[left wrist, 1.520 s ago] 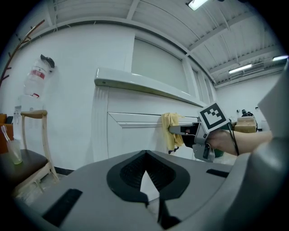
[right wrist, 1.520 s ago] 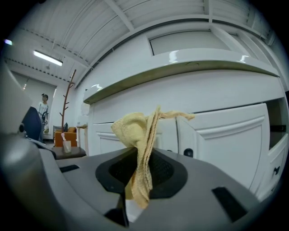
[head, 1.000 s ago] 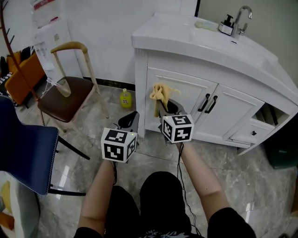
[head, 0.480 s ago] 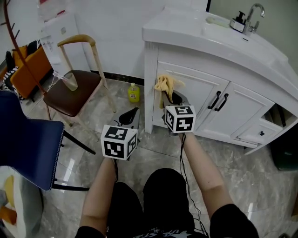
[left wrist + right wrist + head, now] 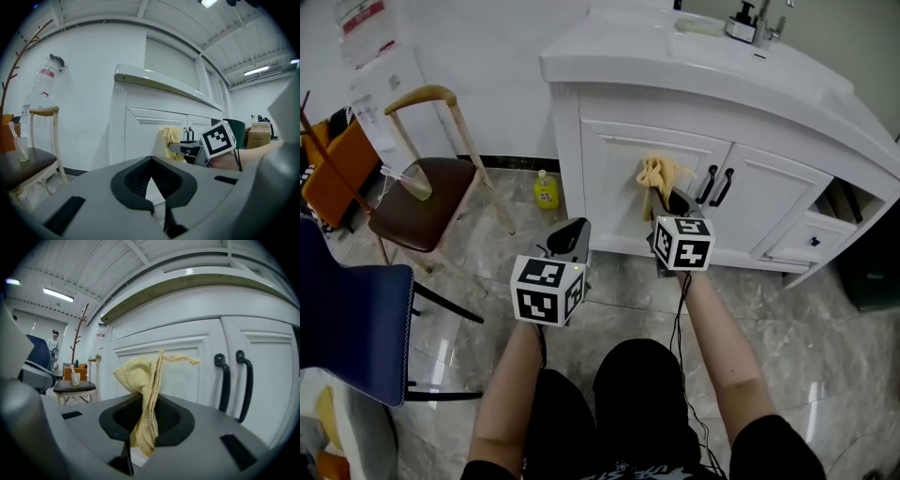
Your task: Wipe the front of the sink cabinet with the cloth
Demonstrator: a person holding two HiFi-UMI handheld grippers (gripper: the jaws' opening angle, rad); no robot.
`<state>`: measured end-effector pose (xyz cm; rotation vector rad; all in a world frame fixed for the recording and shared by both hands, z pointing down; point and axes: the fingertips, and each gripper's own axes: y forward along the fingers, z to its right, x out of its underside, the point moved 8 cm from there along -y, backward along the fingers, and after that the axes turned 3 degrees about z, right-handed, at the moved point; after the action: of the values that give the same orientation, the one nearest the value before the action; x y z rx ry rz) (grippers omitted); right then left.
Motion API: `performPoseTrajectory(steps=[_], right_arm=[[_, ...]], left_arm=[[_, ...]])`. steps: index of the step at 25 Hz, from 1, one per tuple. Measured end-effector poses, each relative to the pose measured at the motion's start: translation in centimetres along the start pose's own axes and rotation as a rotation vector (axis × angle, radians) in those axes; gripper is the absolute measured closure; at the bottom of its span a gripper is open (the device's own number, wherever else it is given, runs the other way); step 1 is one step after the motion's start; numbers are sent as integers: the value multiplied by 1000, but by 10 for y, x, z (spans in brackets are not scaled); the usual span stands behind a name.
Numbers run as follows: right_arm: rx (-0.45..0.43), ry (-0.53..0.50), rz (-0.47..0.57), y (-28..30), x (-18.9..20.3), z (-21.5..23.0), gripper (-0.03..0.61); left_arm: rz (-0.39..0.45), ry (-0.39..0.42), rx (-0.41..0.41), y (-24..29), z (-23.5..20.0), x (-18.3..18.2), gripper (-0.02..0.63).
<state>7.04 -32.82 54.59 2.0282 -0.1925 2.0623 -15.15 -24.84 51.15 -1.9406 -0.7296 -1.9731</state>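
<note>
The white sink cabinet (image 5: 609,173) stands in front of me, with its left door (image 5: 187,366) filling the right gripper view. My right gripper (image 5: 667,199) is shut on a yellow cloth (image 5: 659,174), which it holds up close to that door, just left of the two black handles (image 5: 715,186). The cloth (image 5: 143,380) bunches above the jaws (image 5: 142,432); whether it touches the door is unclear. My left gripper (image 5: 570,234) hangs lower and to the left, shut and empty (image 5: 151,199). It looks toward the cabinet (image 5: 140,136) and the cloth (image 5: 171,140).
A wooden chair (image 5: 422,187) with a cup (image 5: 414,183) on its seat stands to the left. A yellow bottle (image 5: 546,190) sits on the floor by the cabinet corner, and a blue chair (image 5: 347,328) is near left. A drawer (image 5: 806,246) stands open at the cabinet's right.
My right gripper has carried the cloth rightward across the left door, closer to the black handles. The left gripper has stayed low beside it.
</note>
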Motion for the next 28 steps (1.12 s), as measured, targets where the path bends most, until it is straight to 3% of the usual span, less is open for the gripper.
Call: performPoseTrajectory(steps=[8,12,23,28], right_arm=[[143,33,1,-26,6,50,498],[165,53,5,-30,10,57,497],[-86,-11,7,2,42,-32,497],[-165,-37,3,27,56,-63,497]], left_arm=[[-7,6,82,23,32,6,600],[-11,4,78,25,32,8,600],[-33,-16,-79,4,-16,30,600],[-56,-24,-114,1,-28,44,600]])
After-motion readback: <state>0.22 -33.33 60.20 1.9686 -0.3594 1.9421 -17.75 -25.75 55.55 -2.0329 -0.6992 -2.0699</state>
